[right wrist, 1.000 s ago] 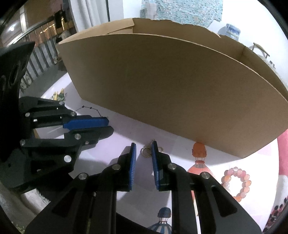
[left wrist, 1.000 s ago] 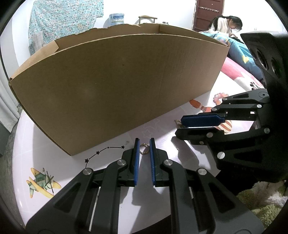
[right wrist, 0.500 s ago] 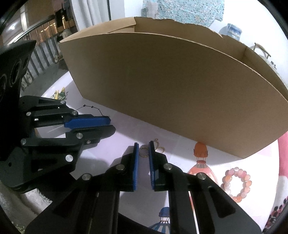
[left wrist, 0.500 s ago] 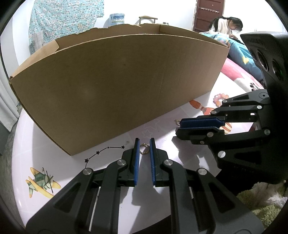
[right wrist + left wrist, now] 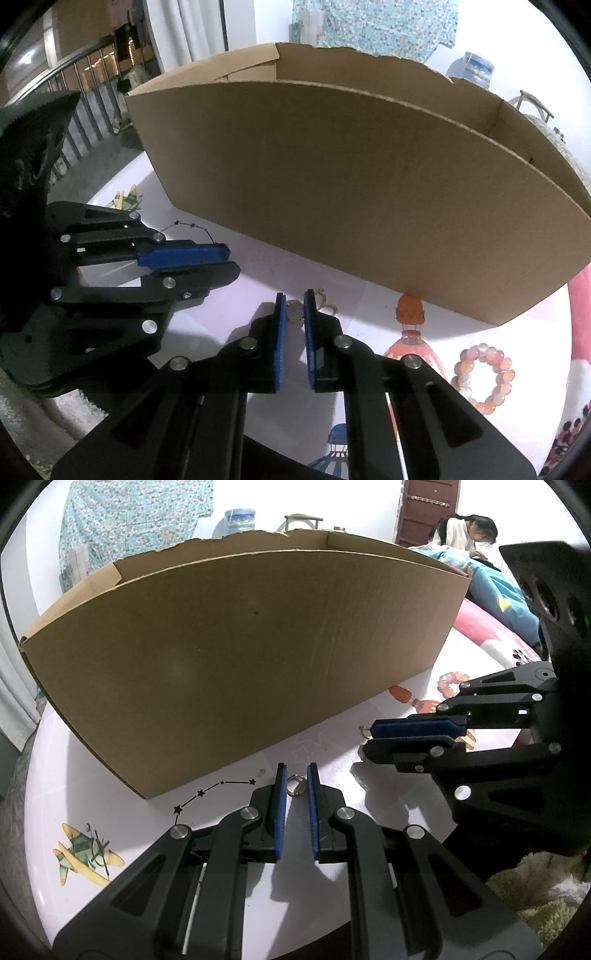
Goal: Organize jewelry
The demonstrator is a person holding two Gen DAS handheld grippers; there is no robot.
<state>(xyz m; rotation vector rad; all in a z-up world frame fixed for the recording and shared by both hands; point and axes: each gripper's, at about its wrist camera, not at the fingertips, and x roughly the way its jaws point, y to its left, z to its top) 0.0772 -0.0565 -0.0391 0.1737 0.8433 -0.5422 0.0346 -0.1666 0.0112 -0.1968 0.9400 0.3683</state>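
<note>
Through the left wrist camera, we are looking over a pale pink table (image 5: pixel 110 797) printed with an aeroplane (image 5: pixel 86 853) at eight o'clock and a star constellation (image 5: pixel 216 790). A large cardboard box (image 5: pixel 240 657) is filling the upper view; a person (image 5: pixel 463 530) is sitting at one o'clock near a dark door. Our left gripper (image 5: pixel 295 786) is pinching a small gold ring (image 5: pixel 295 785) at its blue tips, just in front of the box. Our right gripper (image 5: pixel 373 734) is reaching in from three o'clock.

Through the right wrist camera, a railing (image 5: pixel 85 92) is showing at ten o'clock and a patterned cloth (image 5: pixel 373 26) at twelve. Our right gripper (image 5: pixel 294 308) is pinching a gold earring (image 5: pixel 294 312), a hook (image 5: pixel 325 301) lying just beside. A pink bead bracelet (image 5: pixel 484 378) is lying at four o'clock.
</note>
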